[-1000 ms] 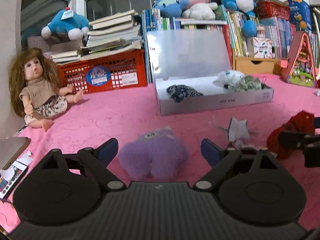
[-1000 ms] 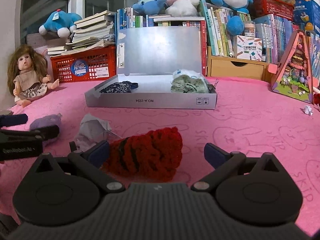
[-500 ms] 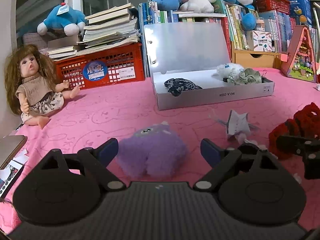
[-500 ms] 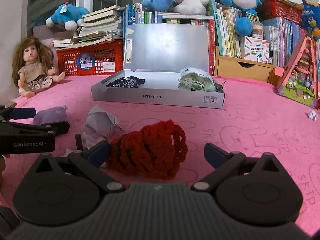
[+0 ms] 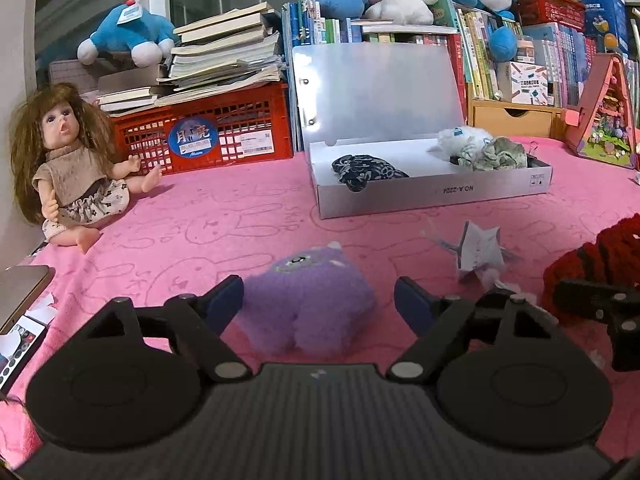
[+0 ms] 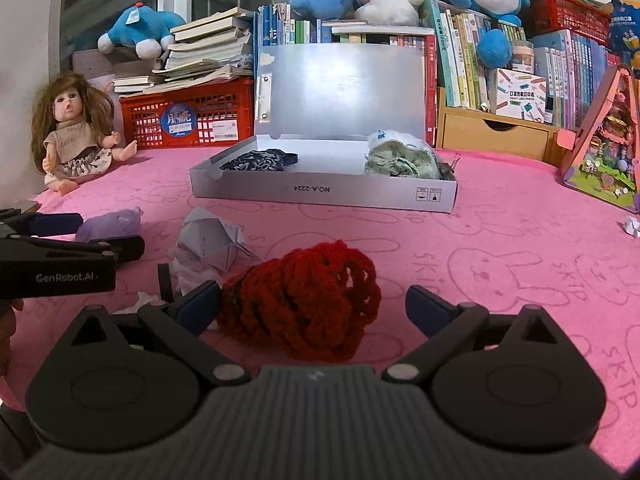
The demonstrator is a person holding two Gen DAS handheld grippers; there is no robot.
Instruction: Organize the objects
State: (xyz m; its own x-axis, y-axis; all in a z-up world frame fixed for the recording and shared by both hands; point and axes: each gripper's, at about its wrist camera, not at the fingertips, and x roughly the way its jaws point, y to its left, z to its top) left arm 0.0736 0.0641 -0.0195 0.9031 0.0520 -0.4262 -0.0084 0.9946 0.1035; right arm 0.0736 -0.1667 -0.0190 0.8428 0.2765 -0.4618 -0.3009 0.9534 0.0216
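Note:
A purple plush toy [image 5: 310,300] lies on the pink cloth between the open fingers of my left gripper [image 5: 319,302]; it also shows in the right wrist view [image 6: 110,224]. A red crocheted item [image 6: 304,300] lies between the open fingers of my right gripper [image 6: 312,306]; it shows at the right edge of the left wrist view [image 5: 596,256]. A folded paper figure [image 5: 478,252] lies between the two items [image 6: 212,240]. An open grey box [image 5: 436,196] holds a dark patterned cloth [image 5: 366,170] and a green cloth with a white plush [image 5: 480,150].
A doll [image 5: 68,164] sits at the far left. A red crate [image 5: 204,132] with stacked books, shelves of books, plush toys and a wooden drawer [image 6: 496,134] line the back. A triangular toy house [image 6: 604,140] stands at the right. Small paper scrap [image 6: 632,226] lies far right.
Both grippers have moved slightly forward and lower around their items. The purple plush and the red crocheted item sit a little deeper between the open fingers.

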